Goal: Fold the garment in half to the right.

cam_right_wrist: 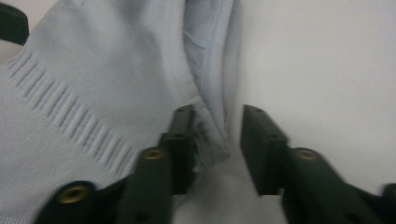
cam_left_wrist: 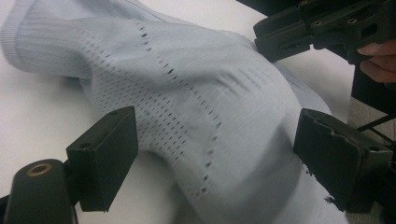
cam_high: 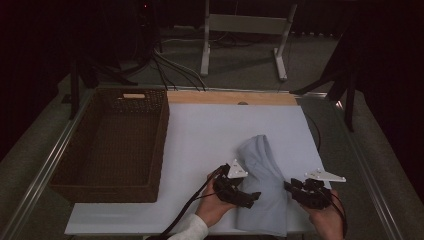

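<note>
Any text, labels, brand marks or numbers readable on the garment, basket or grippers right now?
None: no print, label or tag shows on the light blue knit garment, the wicker basket, the left gripper or the right gripper.

- We see a pale blue knitted garment [cam_high: 262,187] lying on the white table top, at its near right part, reaching from about the middle of the board down to the near edge.
- It is folded into a long, narrow shape, narrower and rounded at the far end and broader near us.
- Its surface is rumpled rather than flat; in the left gripper view the garment [cam_left_wrist: 196,107] humps up in a soft ridge.
- The knit carries rows of small open holes in lines and bands.
- In the right gripper view the garment [cam_right_wrist: 93,93] shows a ribbed band and a doubled, hemmed edge hanging in folds.
</note>
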Demonstrator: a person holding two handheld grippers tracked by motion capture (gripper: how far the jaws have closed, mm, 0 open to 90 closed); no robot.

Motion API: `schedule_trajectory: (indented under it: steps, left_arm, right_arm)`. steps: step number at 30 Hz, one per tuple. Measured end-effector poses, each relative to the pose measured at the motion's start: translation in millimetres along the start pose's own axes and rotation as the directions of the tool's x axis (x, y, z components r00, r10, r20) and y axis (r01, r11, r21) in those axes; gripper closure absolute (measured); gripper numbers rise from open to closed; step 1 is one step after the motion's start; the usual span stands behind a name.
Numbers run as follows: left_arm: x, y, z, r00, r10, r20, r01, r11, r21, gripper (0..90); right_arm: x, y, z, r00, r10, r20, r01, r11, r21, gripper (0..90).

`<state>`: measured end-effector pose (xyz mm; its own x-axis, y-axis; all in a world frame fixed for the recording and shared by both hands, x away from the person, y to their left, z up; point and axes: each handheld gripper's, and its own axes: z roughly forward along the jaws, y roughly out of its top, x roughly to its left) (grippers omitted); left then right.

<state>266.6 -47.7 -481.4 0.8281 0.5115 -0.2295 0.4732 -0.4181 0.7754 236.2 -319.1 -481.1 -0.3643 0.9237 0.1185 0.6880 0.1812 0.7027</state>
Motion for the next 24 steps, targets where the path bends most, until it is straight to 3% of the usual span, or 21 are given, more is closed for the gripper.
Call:
schedule_trajectory:
  steps: [8, 24]
  left_arm:
    - [-2.1, 1.2, 1.9, 1.0, 0.004, 0.006, -0.004, 1.0, -0.006, 14.9]
    - [-0.4, 2.8, -19.5, 1.0, -0.006, 0.001, 0.006, 0.998, -0.064, 12.0]
  right_arm:
    - [5.7, -4.8, -3.4, 0.9998, -0.002, -0.018, 0.002, 1.0, 0.018, 45.5]
    - [7.6, -7.5, 15.1, 0.9989, 0.032, -0.035, -0.028, 0.993, 0.119, 50.8]
